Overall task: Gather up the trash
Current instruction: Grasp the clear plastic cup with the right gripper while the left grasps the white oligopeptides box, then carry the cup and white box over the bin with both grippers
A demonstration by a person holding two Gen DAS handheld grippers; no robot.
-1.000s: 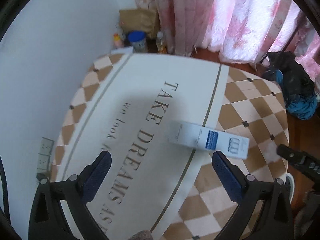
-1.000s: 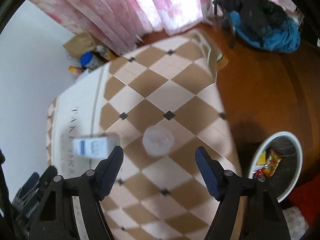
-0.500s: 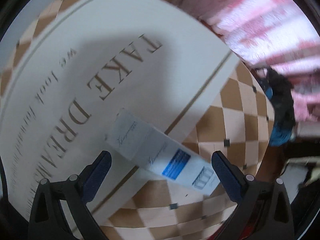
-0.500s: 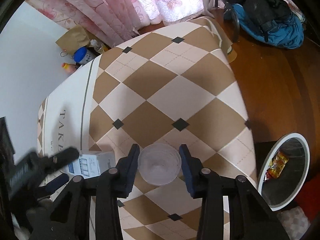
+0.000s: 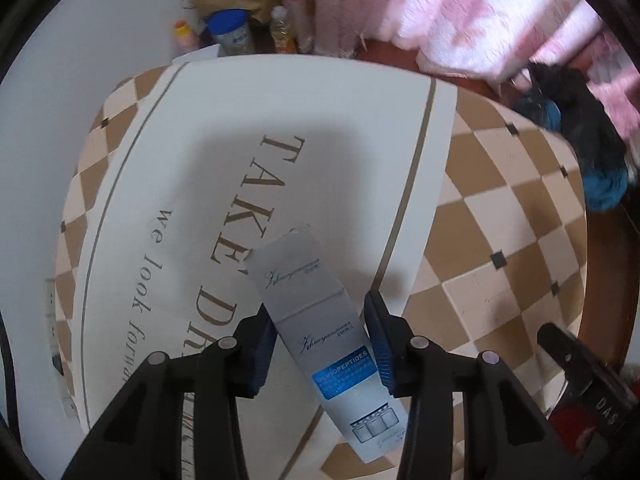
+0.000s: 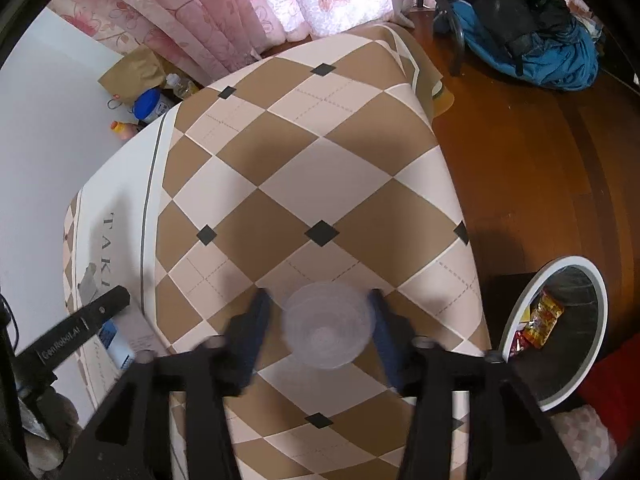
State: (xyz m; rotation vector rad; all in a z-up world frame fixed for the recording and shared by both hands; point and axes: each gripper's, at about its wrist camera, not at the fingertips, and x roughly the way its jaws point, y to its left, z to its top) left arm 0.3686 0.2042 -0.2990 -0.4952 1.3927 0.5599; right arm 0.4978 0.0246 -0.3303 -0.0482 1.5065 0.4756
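The left gripper (image 5: pixel 322 350) pinches a white carton (image 5: pixel 320 326) with a blue label, tilted above the lettered tablecloth (image 5: pixel 280 128). Further right, the right gripper (image 6: pixel 320 330) clamps a clear plastic cup (image 6: pixel 326 326) over the checkered cloth, its fingers (image 6: pixel 256 320) motion-blurred. A white-rimmed trash bin (image 6: pixel 558 390) (snack wrappers (image 6: pixel 540 322) inside) stands on the wooden floor (image 6: pixel 520 184).

left gripper (image 5: pixel 322 346) clamped, right gripper (image 6: pixel 320 330) clamped
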